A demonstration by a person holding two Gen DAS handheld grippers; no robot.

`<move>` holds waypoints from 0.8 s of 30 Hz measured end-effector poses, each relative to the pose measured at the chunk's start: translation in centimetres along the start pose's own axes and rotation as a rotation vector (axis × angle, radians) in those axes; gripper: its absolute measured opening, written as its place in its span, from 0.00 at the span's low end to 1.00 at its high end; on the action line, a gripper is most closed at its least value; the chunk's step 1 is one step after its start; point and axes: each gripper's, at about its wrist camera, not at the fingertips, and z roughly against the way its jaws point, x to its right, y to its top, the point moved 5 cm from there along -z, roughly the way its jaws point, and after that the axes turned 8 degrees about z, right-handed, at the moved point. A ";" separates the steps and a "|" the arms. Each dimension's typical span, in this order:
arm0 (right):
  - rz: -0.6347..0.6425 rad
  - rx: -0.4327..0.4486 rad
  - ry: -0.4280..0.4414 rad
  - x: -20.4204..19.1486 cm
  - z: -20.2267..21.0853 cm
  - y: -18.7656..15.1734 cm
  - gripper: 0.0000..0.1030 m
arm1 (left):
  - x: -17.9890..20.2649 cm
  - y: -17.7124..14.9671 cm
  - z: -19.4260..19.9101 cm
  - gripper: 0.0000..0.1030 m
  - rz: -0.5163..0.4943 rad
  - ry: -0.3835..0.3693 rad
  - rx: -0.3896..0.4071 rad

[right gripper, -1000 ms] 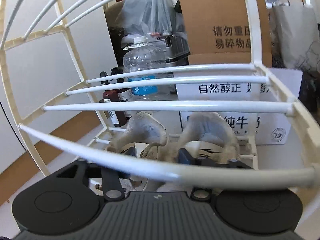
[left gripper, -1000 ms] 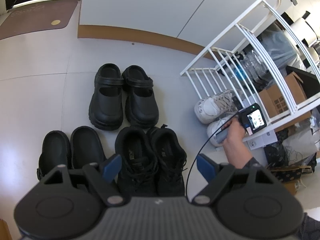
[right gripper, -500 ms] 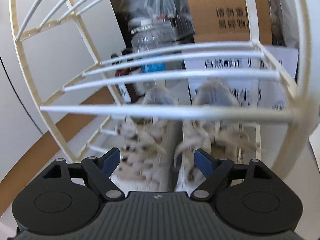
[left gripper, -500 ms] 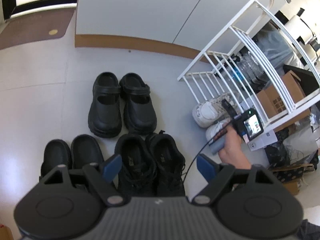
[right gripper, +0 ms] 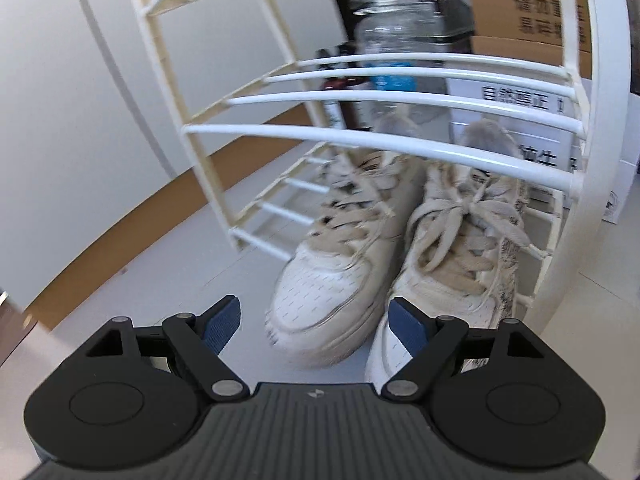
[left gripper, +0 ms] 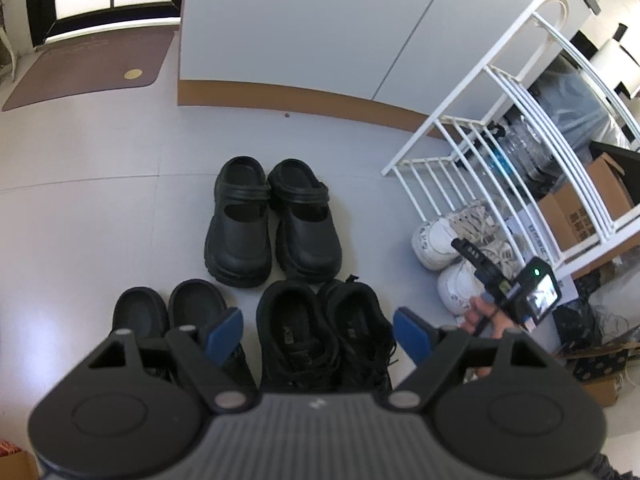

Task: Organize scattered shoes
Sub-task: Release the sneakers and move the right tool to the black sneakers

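On the bottom rung of the white wire shoe rack (right gripper: pixel 400 142), the pair of white lace-up sneakers (right gripper: pixel 400 264) now sits released as I pull my right gripper (right gripper: pixel 316 322) back, both grippers' jaws spread, leaving three black pairs on the floor.

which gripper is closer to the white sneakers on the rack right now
Right. The right gripper is open just in front of the white sneakers, toes almost between its fingers. The left gripper hangs open over the black lace-up shoes, well off to the sneakers' side.

White sneakers (right gripper: pixel 384 240) paired under rack (right gripper: pixel 360 96); black shoes (left gripper: pixel 272 276) grouped.
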 end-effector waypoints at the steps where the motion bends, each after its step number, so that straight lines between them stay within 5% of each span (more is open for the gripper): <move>1: 0.022 0.001 0.024 -0.4 0.4 -0.1 0.83 | -0.1 0.0 0.1 0.81 0.004 0.003 0.003; 7: 0.156 -0.002 0.089 -2.5 3.4 -1.1 0.83 | -0.7 0.2 0.1 0.81 0.018 0.043 0.018; 24: 0.284 -0.112 0.249 -8.8 8.5 -6.0 0.78 | -1.0 0.0 -0.7 0.81 0.024 0.060 0.004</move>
